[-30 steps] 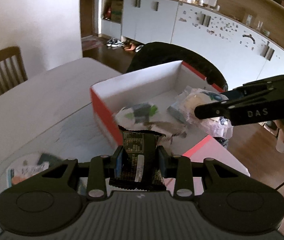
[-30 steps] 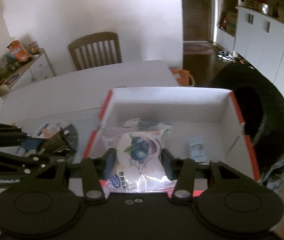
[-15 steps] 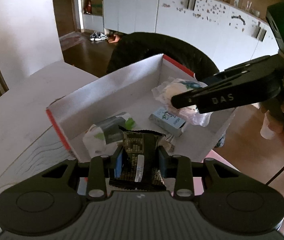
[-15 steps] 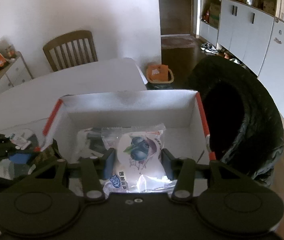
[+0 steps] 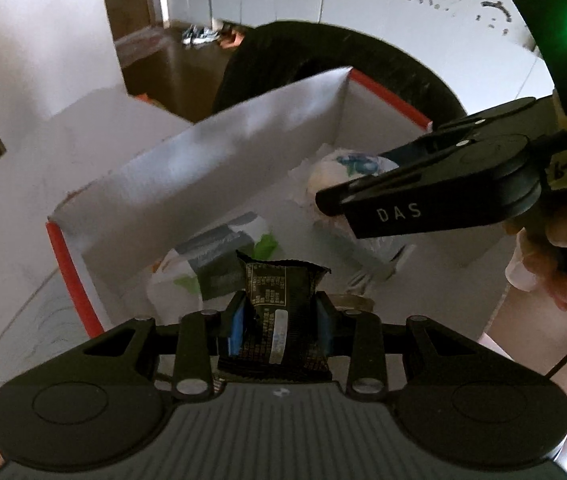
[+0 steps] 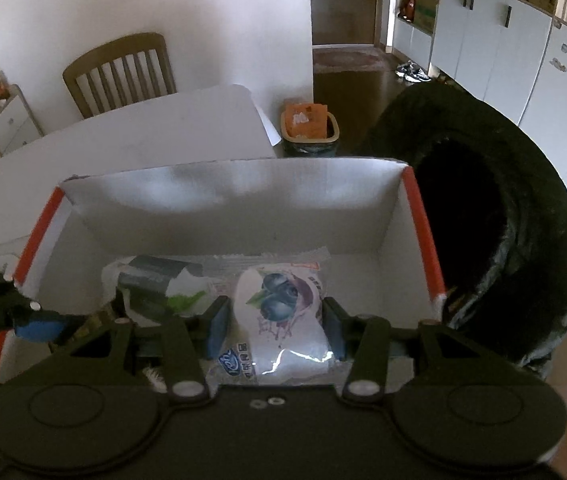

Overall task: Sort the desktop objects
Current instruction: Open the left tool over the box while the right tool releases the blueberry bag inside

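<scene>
Bringing both tools down over the box since a sec ago; it now fills both views, so I judge both drops are near. Box: white card walls, red rims, on the worktop. Right tool narrowly clamps a glossy blueberry pack; left tool pinches a crinkly dark sachet, both above a pouch inside.

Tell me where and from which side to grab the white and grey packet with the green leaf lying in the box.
Grip the white and grey packet across its narrow width near the middle, coming straight down from above. It lies flat on the floor of the box, whose walls block a sideways approach, and the dark packet in the left gripper hangs over its near end.
</scene>
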